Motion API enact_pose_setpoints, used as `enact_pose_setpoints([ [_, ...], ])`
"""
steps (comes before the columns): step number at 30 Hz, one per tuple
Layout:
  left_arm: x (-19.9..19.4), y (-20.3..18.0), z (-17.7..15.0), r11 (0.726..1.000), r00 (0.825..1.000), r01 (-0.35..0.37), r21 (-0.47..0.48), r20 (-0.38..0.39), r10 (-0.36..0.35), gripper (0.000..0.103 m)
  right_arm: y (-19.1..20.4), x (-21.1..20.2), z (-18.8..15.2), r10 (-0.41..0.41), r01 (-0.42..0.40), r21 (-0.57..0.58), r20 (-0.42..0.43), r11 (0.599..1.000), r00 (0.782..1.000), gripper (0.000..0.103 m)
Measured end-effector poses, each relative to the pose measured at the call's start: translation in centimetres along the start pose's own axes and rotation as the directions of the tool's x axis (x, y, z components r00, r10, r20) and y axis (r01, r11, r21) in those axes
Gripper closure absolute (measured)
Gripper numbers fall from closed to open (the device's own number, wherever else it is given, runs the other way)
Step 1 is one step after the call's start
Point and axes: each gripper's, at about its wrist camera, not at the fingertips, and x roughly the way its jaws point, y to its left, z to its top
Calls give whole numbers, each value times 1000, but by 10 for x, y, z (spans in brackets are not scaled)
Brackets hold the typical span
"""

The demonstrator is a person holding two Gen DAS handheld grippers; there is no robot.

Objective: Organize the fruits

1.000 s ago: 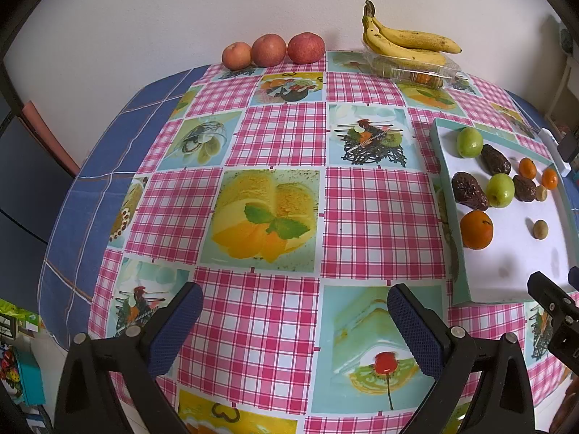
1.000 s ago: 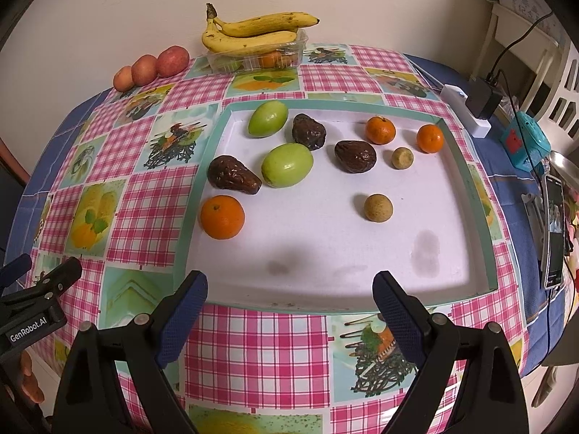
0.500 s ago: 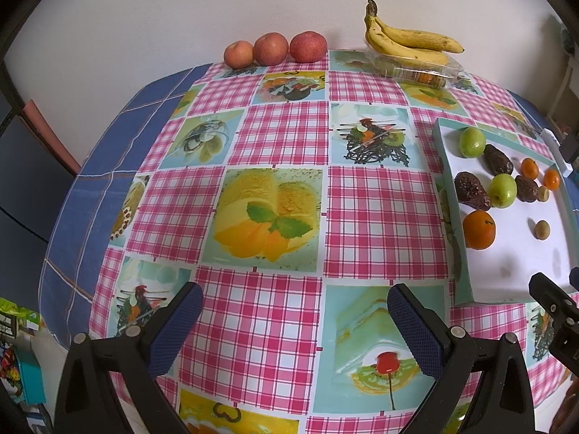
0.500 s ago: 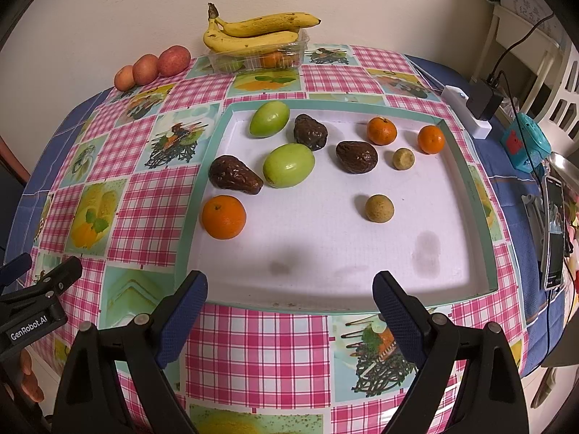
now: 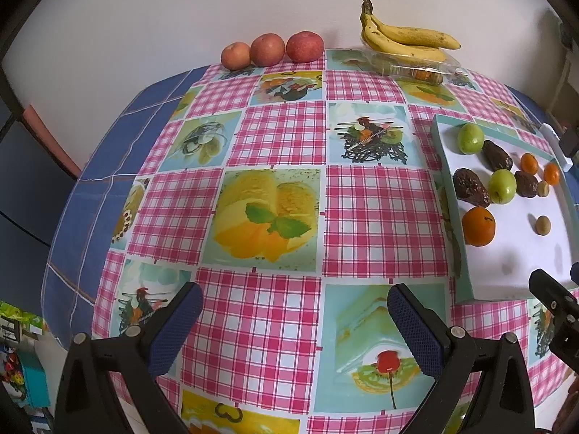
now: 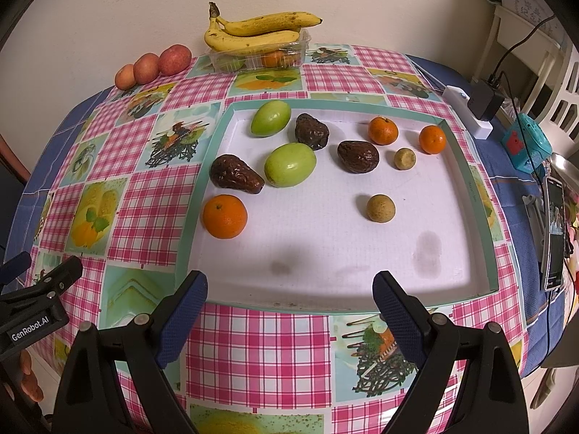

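A shallow white tray (image 6: 362, 282) with a teal rim lies on the checked tablecloth and holds loose fruit. On it are a large orange (image 6: 224, 216), two green fruits (image 6: 290, 164), three dark wrinkled fruits (image 6: 235, 174), two small oranges (image 6: 383, 130) and two small tan fruits (image 6: 380, 208). My right gripper (image 6: 289, 311) hovers open over the tray's near edge, holding nothing. My left gripper (image 5: 291, 320) is open and empty above the cloth, left of the tray (image 5: 481, 289). The large orange (image 5: 478, 226) shows at the tray's left edge.
Three red apples (image 5: 269, 50) and bananas (image 5: 405, 36) on a clear plastic box (image 6: 260, 58) line the far wall. A white charger block (image 6: 470, 115), a teal gadget (image 6: 526, 143) and a phone (image 6: 553, 231) lie right of the tray.
The left wrist view has crept slightly leftward and back, so the tray sits a little further right. The right gripper has barely moved. Both stay open.
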Motion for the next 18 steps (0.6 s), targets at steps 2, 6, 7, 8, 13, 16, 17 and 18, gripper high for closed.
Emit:
enact_pose_setpoints([
  [2,0,0,0,1000,1000,-3,1,0,3,0,0,0,0,0,0,1,0,1000,1000,10],
  [6,0,1,0,1000,1000,-6,-3,1,6,0,0,0,0,0,0,0,0,1000,1000,10],
  [7,0,0,0,1000,1000,-6,-3,1,6,0,0,0,0,0,0,0,0,1000,1000,10],
  [8,-1,0,0,1000,1000,-6,-2,2,6,0,0,0,0,0,0,0,0,1000,1000,10],
  [13,-2,0,0,1000,1000,-13,-2,7,13,0,0,0,0,0,0,0,0,1000,1000,10],
  [16,-2,1,0,1000,1000,-17,-8,6,17,0,0,0,0,0,0,1,0,1000,1000,10],
  [17,-2,1,0,1000,1000,-17,-10,7,17,0,0,0,0,0,0,0,0,1000,1000,10],
  [18,-2,2,0,1000,1000,-18,-10,7,18,0,0,0,0,-1,1,0,0,1000,1000,10],
])
